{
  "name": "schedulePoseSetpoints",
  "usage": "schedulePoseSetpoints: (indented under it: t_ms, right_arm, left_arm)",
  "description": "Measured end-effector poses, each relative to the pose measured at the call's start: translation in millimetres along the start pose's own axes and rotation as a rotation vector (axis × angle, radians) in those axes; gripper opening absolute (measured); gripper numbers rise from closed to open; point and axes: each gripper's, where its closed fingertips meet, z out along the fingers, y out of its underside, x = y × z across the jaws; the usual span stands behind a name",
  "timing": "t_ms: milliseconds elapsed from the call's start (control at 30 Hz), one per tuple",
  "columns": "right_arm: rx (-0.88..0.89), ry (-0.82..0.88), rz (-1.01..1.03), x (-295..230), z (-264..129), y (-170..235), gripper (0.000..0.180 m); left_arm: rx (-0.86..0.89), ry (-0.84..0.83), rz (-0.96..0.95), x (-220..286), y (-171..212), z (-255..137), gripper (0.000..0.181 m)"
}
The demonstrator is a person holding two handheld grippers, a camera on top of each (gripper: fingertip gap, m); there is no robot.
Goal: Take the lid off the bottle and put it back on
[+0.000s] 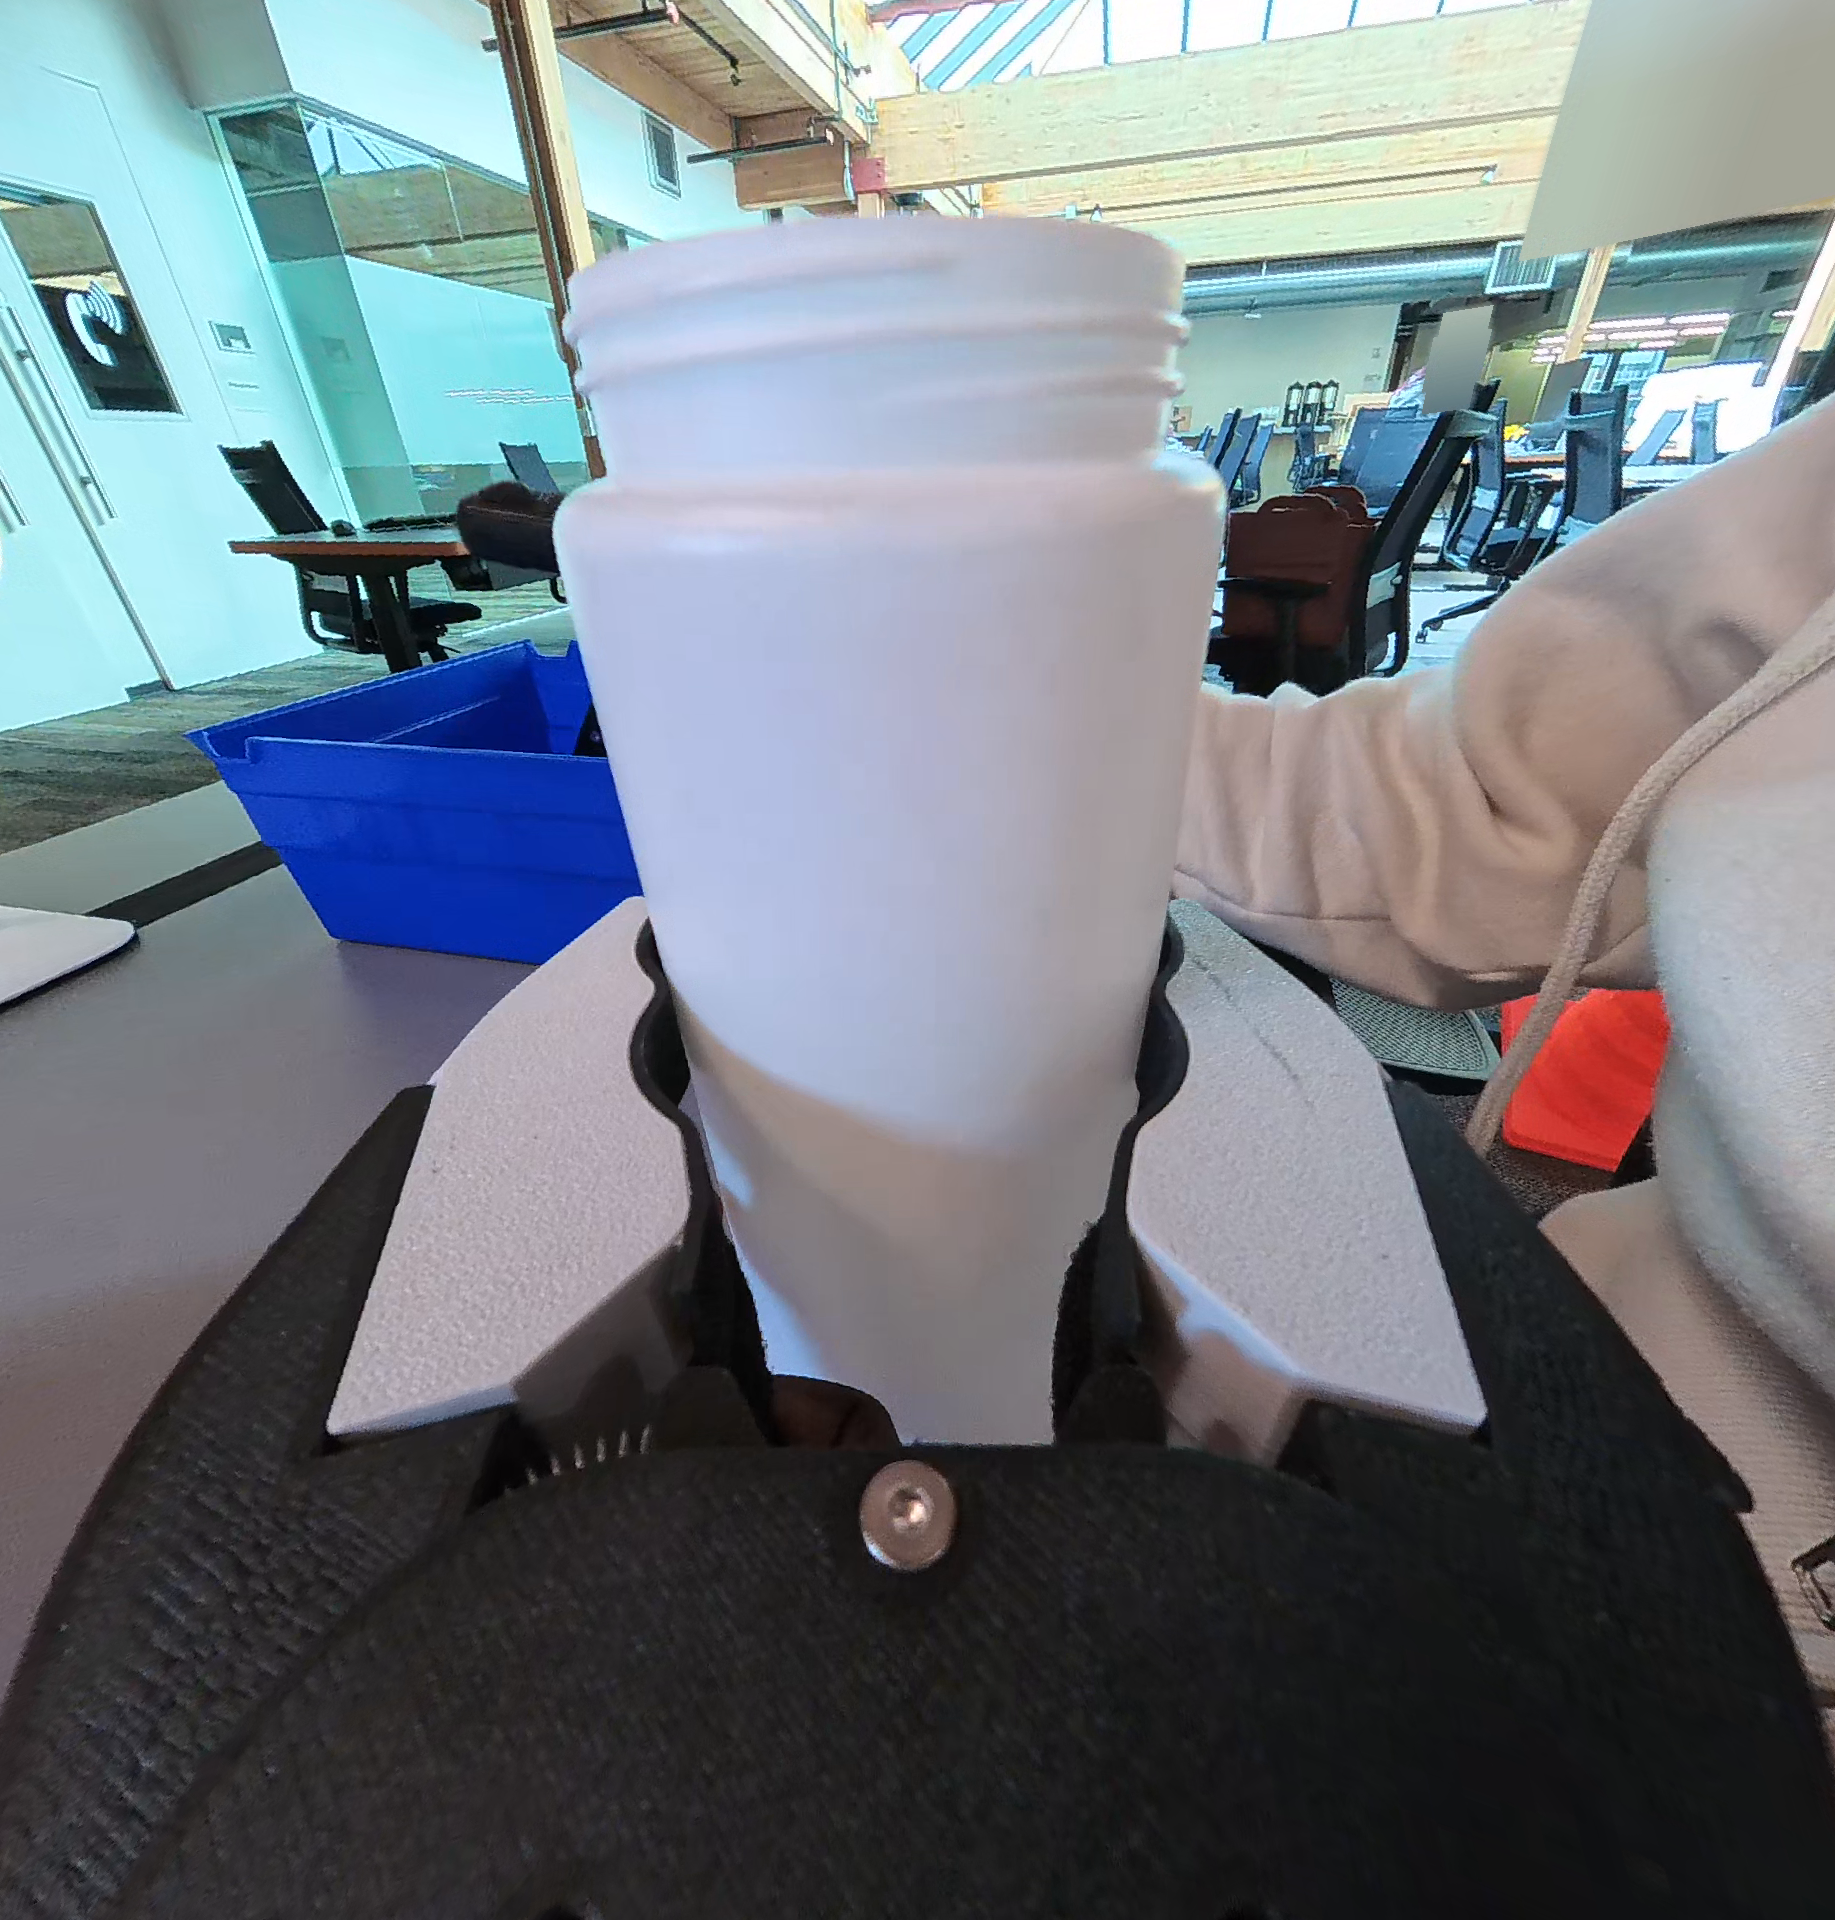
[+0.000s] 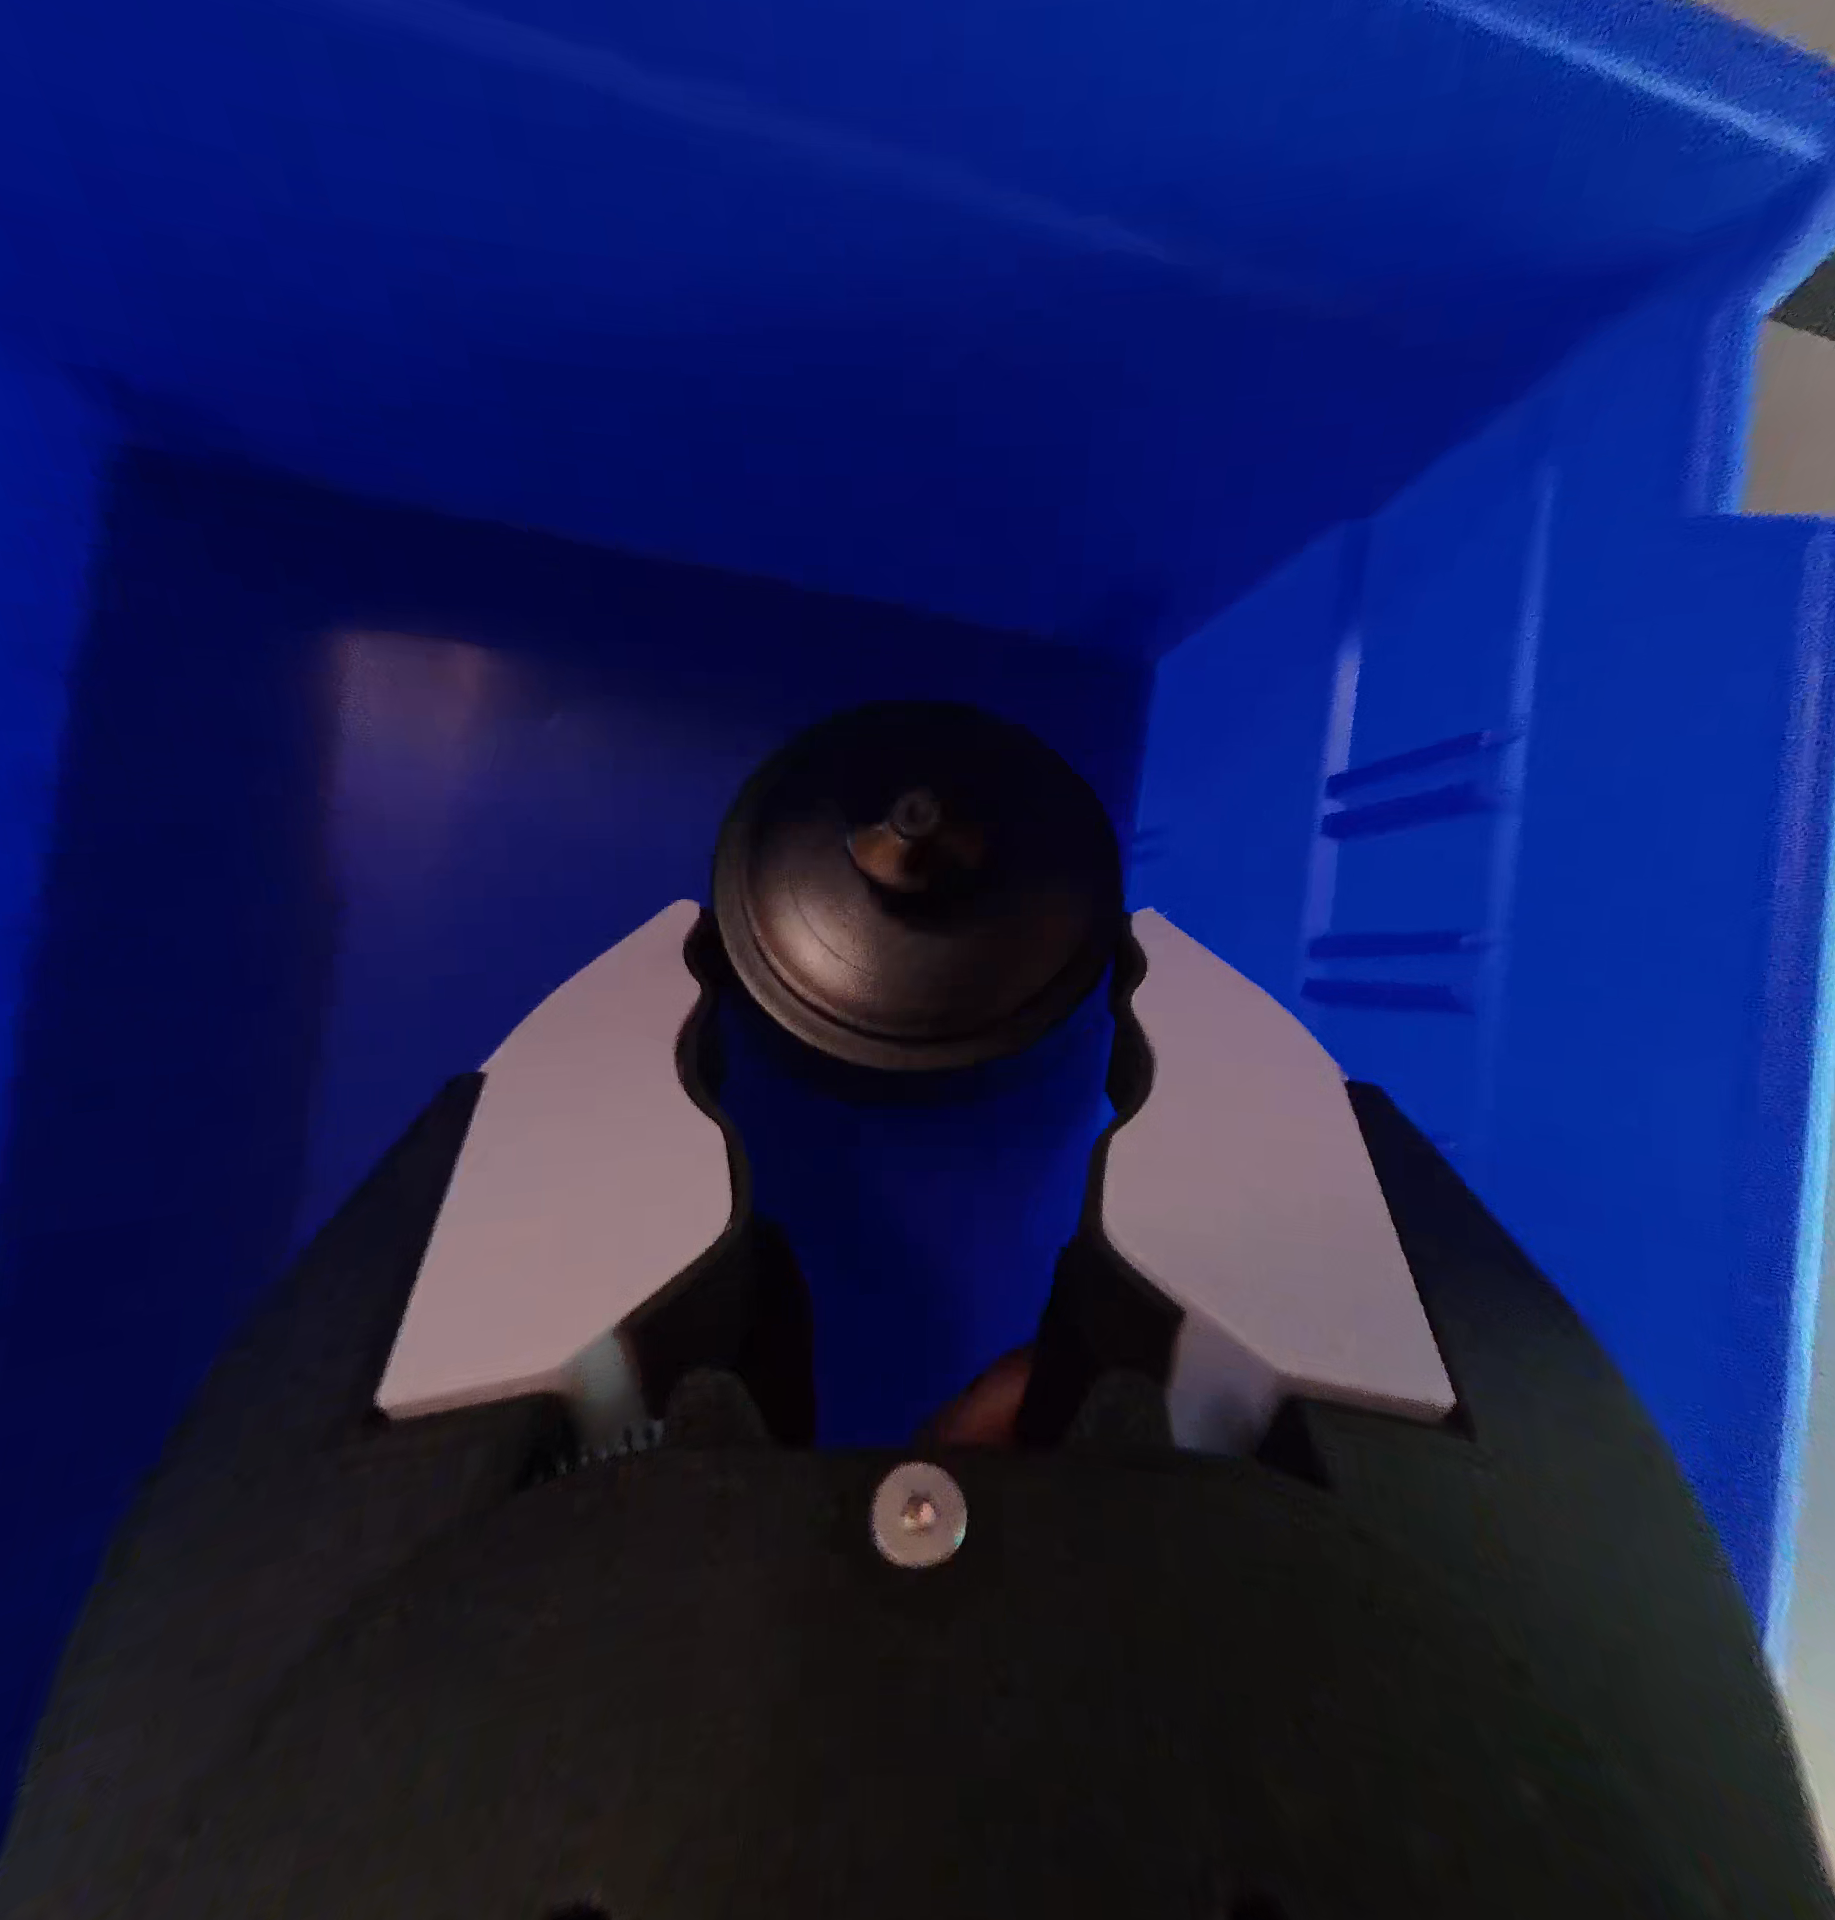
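A deep blue plastic bin [image 1: 414,821] sits on the dark worktop [image 1: 165,1122], just beside the left gripper [image 1: 908,997], which is clamped on an upright, uncapped white plastic bottle [image 1: 892,727]. Inside the bin, the right gripper [image 2: 913,935] pinches the black round spouted lid [image 2: 913,894] at its fingertips

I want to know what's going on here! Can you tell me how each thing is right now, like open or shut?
white bottle: lid off, threaded neck bare, upright.
left gripper: shut on the bottle's body.
black lid: off the bottle, inside the bin, at the right gripper's fingertips.
right gripper: fingers either side of the lid; whether it grips, cannot tell.
blue bin: open-topped, on the table.
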Motion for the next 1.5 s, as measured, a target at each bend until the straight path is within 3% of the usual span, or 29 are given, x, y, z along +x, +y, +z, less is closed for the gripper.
schedulePoseSetpoints:
  t_ms: [67, 200, 267, 333, 400, 467, 533, 600, 667, 767, 900, 1000, 1100, 1200, 1300, 1367, 1500]
  right_arm:
    - [-0.016, -0.008, 0.007, -1.1, -0.3, 2.2, 0.073]
    - [0.006, 0.014, -0.04, -3.0, -16.0, -3.5, 0.094]
    - [0.06, 0.047, -0.08, -1.9, -40.4, -15.1, 0.101]
    - [0.237, 0.009, -0.159, -16.2, -81.6, -42.2, 0.095]
    - [0.483, -0.227, -0.299, -67.8, -144.8, -65.8, 0.083]
    - [0.698, -0.654, -0.545, -146.4, -233.2, -54.5, 0.057]
    - [0.72, -1.055, -0.89, -208.0, -312.3, 3.5, 0.047]
    - [0.638, -1.194, -1.189, -240.0, -350.0, 54.5, 0.047]
    - [0.543, -1.154, -1.385, -260.0, -358.0, 80.6, 0.049]
    - [0.461, -1.055, -1.504, -283.1, -352.8, 90.5, 0.046]
    - [0.268, -0.917, -1.604, -288.1, -319.0, 103.0, 0.025]
    - [0.288, -1.013, -1.62, -282.3, -328.7, 108.5, 0.011]
    - [0.454, -0.946, -1.509, -267.2, -335.7, 79.6, 0.01]
    - [0.659, -0.729, -1.324, -235.6, -340.4, 34.3, 0.008]
    - [0.724, -0.413, -1.148, -186.7, -332.4, -3.7, 0.007]
    - [0.677, -0.236, -1.072, -153.0, -317.2, -16.8, 0.007]
    - [0.544, -0.237, -0.979, -123.2, -279.8, -20.2, 0.007]
  left_arm:
    - [0.001, -0.001, 0.0, -0.1, -0.1, -0.1, 0.086]
    - [0.003, -0.003, 0.0, -0.6, -0.1, -0.1, 0.086]
    - [0.003, -0.003, -0.001, -0.6, 0.0, 0.2, 0.086]
    - [0.005, -0.003, -0.001, -0.6, -0.1, 0.4, 0.086]
    - [0.008, -0.005, -0.003, -1.3, -0.2, 0.3, 0.086]
    - [0.01, -0.011, -0.005, -2.7, -0.2, 0.1, 0.086]
    - [0.012, -0.01, -0.012, -3.0, -0.1, 0.1, 0.086]
    - [0.012, -0.01, -0.011, -2.9, 0.1, 0.2, 0.086]
    - [0.011, -0.012, -0.011, -3.1, 0.2, 0.1, 0.086]
    - [0.012, -0.014, -0.011, -3.4, 0.2, -0.4, 0.086]
    - [0.014, -0.003, -0.012, -2.6, 0.1, -0.7, 0.086]
    - [0.108, -0.005, -0.032, -4.4, -16.0, -6.8, 0.087]
    - [0.369, -0.144, -0.065, -28.7, -51.5, -34.0, 0.086]
    - [0.534, -0.28, -0.165, -56.5, -65.5, -62.8, 0.081]
    - [0.519, -0.248, -0.266, -61.1, -59.3, -59.4, 0.076]
    - [0.452, -0.217, -0.292, -58.1, -50.6, -49.1, 0.076]
    - [0.365, -0.223, -0.233, -52.8, -41.4, -38.2, 0.075]
